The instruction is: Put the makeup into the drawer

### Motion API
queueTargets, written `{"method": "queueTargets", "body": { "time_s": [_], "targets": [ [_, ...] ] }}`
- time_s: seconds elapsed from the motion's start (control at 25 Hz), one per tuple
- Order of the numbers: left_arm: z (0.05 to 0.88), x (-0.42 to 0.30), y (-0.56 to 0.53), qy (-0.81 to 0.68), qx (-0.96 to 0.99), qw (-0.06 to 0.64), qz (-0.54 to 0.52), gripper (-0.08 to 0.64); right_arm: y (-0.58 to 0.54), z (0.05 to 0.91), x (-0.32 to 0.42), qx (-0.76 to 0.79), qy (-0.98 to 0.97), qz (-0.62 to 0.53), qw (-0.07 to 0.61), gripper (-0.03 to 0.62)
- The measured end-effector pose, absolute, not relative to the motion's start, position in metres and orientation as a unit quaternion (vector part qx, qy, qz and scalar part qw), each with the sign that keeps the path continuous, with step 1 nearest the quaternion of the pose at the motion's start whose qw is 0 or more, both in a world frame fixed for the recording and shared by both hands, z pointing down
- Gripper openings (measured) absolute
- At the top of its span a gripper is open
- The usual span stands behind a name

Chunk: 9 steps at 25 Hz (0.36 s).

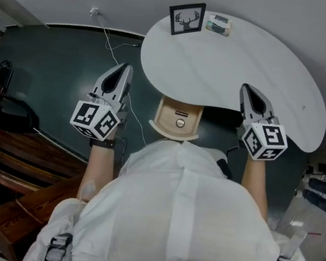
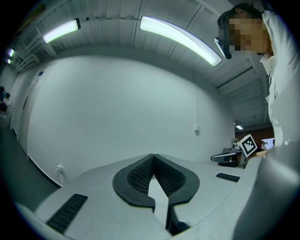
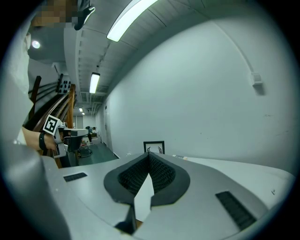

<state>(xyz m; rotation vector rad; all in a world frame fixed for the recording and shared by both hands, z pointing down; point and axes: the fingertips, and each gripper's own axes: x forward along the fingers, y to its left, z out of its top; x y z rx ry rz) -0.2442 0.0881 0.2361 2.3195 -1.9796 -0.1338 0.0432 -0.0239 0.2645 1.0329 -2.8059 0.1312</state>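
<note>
My left gripper [image 1: 125, 68] and right gripper [image 1: 248, 89] hover closed and empty either side of the drawer [image 1: 179, 120], probably because the makeup [image 1: 218, 24] sits across the table [image 1: 254, 68], beside the picture frame [image 1: 186, 18].

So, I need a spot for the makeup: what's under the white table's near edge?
A beige drawer with a round knob shows below the table edge. Only its front is visible; the table covers its inside.
</note>
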Motion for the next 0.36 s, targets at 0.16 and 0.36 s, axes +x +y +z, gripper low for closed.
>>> {"method": "queueTargets", "body": {
  "time_s": [0.16, 0.36],
  "targets": [
    [0.238, -0.239, 0.089, -0.644, 0.762, 0.048, -0.042, 0.017, -0.023, 0.271, 0.047, 0.348, -0.933, 0.048, 0.081, 0.008],
    [0.24, -0.237, 0.094, -0.643, 0.763, 0.054, -0.04, 0.017, -0.02, 0.276, 0.052, 0.351, -0.931, 0.051, 0.091, 0.009]
  ]
}}
